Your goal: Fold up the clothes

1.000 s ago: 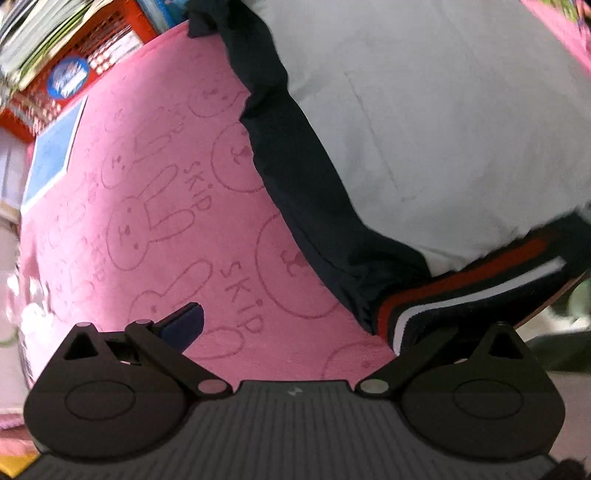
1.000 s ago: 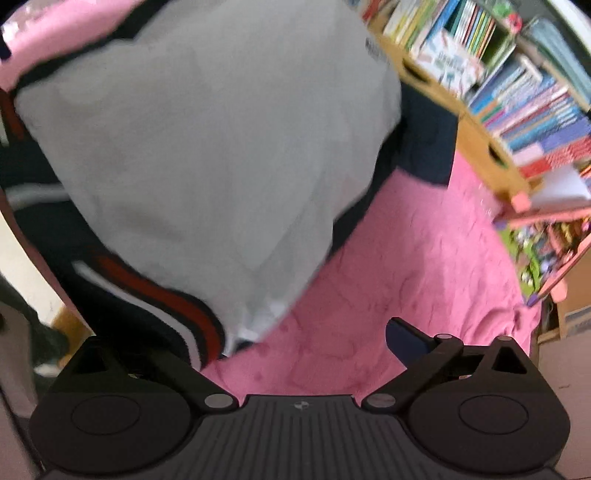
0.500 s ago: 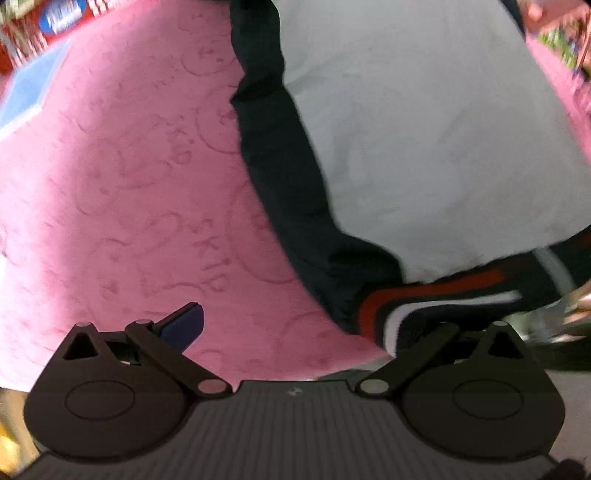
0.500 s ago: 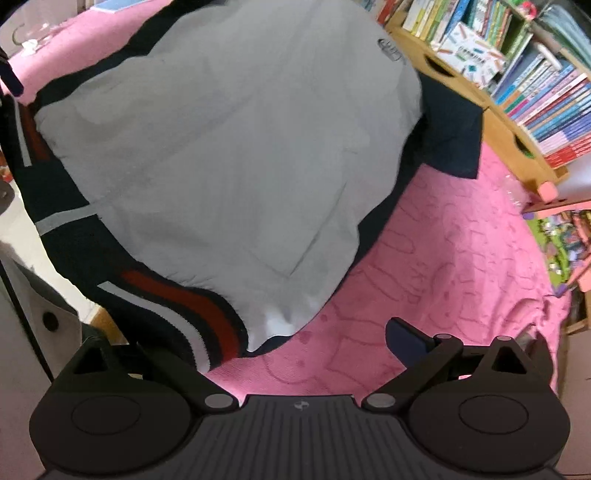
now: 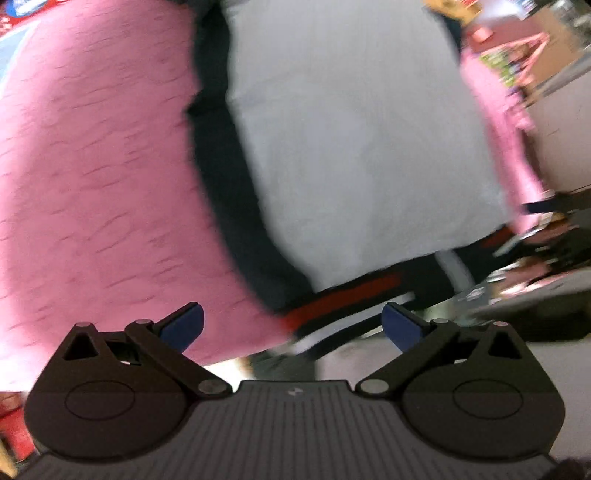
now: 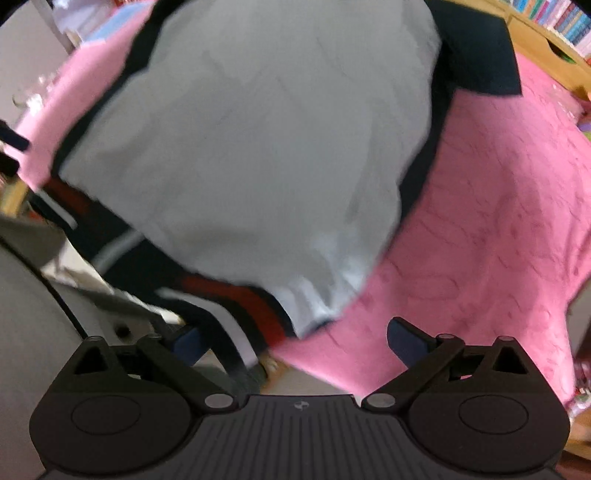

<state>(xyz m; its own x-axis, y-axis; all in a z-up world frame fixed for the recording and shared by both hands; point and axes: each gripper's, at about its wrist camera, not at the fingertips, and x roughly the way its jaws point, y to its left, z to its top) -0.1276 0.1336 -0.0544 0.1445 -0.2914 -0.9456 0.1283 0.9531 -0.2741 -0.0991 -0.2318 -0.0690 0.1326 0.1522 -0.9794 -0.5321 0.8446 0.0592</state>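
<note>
A grey jacket (image 5: 351, 140) with navy sides and a red and white striped hem (image 5: 343, 299) lies flat on a pink blanket (image 5: 92, 166). Its hem hangs at the blanket's near edge. My left gripper (image 5: 291, 325) stands open just short of the hem's left corner, with nothing between its blue pads. In the right wrist view the same jacket (image 6: 258, 140) fills the middle, its striped hem (image 6: 236, 295) at the lower left. My right gripper (image 6: 295, 339) is open near the hem's right corner, holding nothing. Both views are blurred by motion.
The pink blanket (image 6: 498, 221) spreads to the right of the jacket. A wooden bookshelf (image 6: 546, 33) with books stands at the far right. Past the blanket's near edge I see floor and dark furniture (image 5: 546, 295). A red crate corner (image 5: 22, 7) shows top left.
Both grippers have pulled back toward the blanket's near edge and swung inward along the hem. The left gripper's right pad, hidden by the hem before, is now in view.
</note>
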